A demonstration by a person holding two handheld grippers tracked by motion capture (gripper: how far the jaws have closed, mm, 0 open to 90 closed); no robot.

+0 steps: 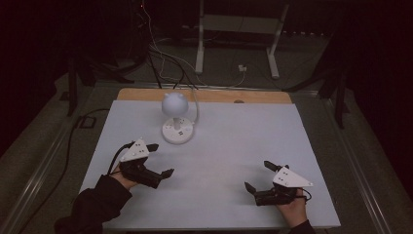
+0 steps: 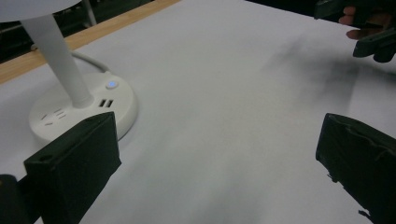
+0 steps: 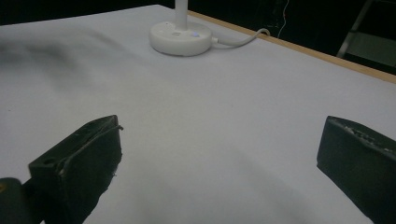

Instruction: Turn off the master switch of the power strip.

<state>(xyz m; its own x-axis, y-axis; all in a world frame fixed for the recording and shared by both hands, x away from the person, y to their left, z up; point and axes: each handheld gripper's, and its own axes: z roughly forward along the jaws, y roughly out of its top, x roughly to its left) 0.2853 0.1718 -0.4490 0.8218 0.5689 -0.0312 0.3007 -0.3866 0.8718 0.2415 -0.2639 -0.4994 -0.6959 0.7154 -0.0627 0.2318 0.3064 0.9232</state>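
A small white desk lamp with a round head stands on the white table sheet, back left of centre. Its round base carries sockets, two USB ports and a blue-lit button; in the right gripper view the base sits far ahead. My left gripper rests at the front left, open, with nothing between its jaws, just short of the lamp base. At the front right my right gripper lies open and empty, pointing left and back.
A white cable runs from the lamp base over the wooden back edge. Behind the table are loose cables and a white stand's legs on the dark floor. The other hand's gripper shows at the far right.
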